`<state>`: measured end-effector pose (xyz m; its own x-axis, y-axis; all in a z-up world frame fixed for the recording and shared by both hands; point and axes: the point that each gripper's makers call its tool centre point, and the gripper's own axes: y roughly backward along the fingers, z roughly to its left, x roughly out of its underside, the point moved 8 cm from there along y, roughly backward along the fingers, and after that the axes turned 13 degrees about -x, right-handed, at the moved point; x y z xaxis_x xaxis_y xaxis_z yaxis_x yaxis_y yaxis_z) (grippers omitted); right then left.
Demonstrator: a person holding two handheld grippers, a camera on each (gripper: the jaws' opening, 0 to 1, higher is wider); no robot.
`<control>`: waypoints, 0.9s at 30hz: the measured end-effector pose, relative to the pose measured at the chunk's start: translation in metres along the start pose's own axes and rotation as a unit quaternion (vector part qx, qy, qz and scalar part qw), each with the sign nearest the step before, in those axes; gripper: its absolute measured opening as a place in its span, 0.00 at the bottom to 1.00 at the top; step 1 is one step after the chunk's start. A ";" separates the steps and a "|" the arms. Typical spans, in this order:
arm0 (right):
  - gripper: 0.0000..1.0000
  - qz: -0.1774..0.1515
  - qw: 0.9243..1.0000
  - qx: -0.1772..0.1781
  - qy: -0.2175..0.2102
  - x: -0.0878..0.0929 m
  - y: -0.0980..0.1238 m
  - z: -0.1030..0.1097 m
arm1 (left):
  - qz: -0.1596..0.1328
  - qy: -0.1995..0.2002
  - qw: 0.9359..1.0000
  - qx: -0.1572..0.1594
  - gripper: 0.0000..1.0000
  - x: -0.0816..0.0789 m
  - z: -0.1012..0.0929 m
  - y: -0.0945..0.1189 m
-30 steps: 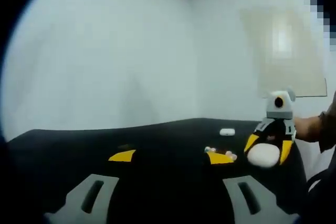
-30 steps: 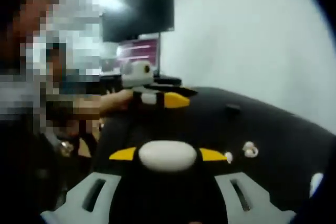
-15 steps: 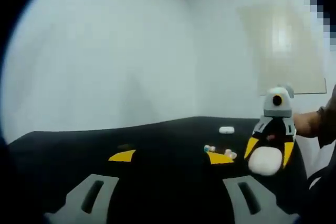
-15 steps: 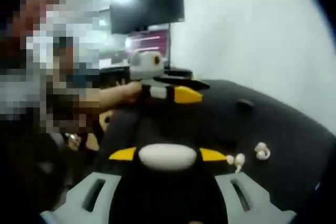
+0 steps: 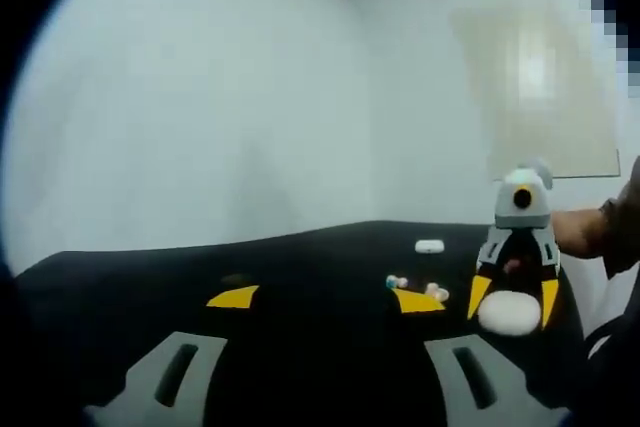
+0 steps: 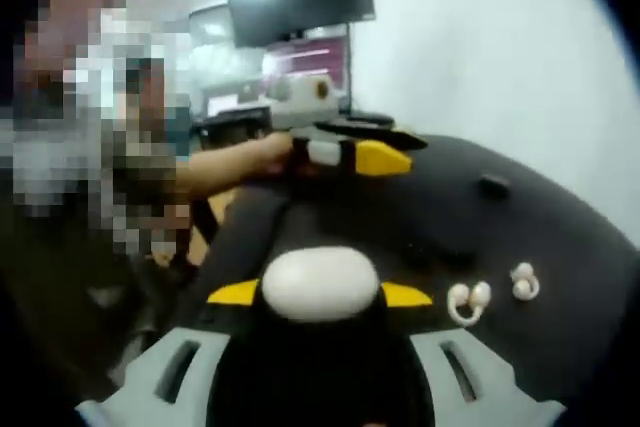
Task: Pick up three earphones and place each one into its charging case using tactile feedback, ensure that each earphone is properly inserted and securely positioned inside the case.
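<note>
The right gripper (image 6: 320, 294) squeezes the white case (image 6: 320, 284). Two earphones (image 6: 468, 301) lie just beside it. The left gripper (image 5: 325, 299) is wide open, holding nothing.

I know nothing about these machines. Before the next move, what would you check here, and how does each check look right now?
1. Right tool shut on the white case: ok.
2. Case lid open for loading: cannot tell; it looks closed.
3. Left tool open and holding nothing: ok.
4. Earphones within sight on the black table: ok; a white pair lies beside the right tool, another earphone just past it.
5. Third earphone found: cannot tell; small pieces near the left tool are blurred.
</note>
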<state>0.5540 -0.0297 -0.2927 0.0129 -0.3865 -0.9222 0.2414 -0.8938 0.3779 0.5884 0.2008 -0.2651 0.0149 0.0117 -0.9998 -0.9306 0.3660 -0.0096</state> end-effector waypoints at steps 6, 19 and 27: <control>0.46 -0.006 1.000 0.014 -0.005 0.000 0.002 0.000 | 0.002 -0.001 1.000 0.000 0.48 0.000 -0.001 0.000; 0.47 -0.006 0.998 0.058 -0.003 0.006 0.023 0.002 | 0.004 -0.005 1.000 0.002 0.47 0.001 -0.002 0.000; 0.35 -0.008 0.996 0.084 -0.011 0.012 0.041 -0.007 | 0.006 -0.010 1.000 0.003 0.47 0.001 -0.002 -0.001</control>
<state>0.5710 -0.0696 -0.2893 -0.0107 -0.3752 -0.9269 0.0746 -0.9247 0.3734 0.5884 0.1989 -0.2662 0.0103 0.0350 -0.9993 -0.9286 0.3711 0.0035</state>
